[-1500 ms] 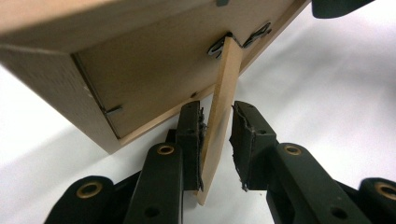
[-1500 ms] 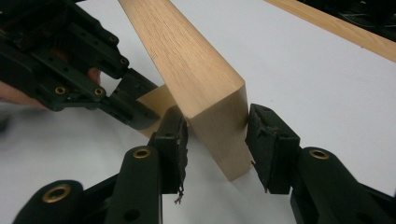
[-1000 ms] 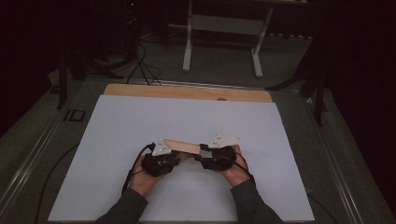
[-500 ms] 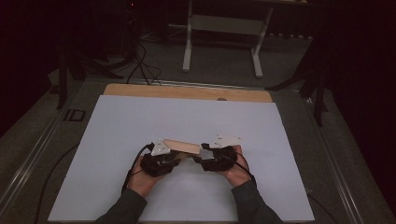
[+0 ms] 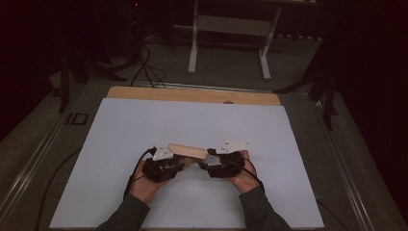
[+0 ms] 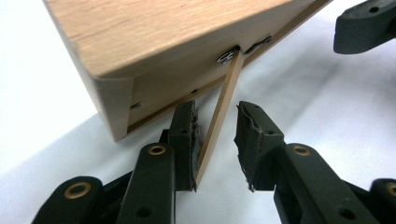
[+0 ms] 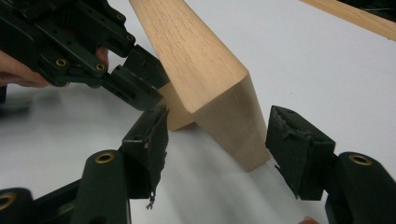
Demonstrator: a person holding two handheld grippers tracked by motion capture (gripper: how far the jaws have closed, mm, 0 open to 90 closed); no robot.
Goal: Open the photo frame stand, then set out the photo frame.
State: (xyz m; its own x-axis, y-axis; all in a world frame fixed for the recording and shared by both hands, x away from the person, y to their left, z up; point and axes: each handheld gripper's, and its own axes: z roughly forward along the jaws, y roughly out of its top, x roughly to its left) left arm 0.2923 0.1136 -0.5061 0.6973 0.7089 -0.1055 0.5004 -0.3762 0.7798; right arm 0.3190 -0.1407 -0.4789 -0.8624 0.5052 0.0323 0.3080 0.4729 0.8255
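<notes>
Start nearest, in the left gripper view: find the left hand-held gripper (image 6: 215, 112) released, jaws spread, with the thin slat (image 6: 229, 88) standing edge-on between them and leaning against one pad (image 6: 194, 140) while clear of the other. Close squarely on that slat, low down and flat against both pads, not on its corner (looks flimsy, so probably best pinched gently). Avoid twisting at the small metal fitting (image 6: 229, 56) where the slat meets the underside of the wooden box (image 6: 163, 32), likely the weak spot. Turn next to the right gripper view: see the right hand-held gripper (image 7: 219, 116) also released, jaws wide to either side of the box's end, near it but not visibly touching. Clamp there first, across the two broad faces, to steady the box before pulling or swinging the slat with the other hand. Look farther, in the high view: locate the box tilted between both hands, just above the near middle of the white desk (image 5: 192, 125). Work low over the sheet, so a slip costs little, and stay well short of the wooden strip (image 5: 192, 95) along the far edge.
</notes>
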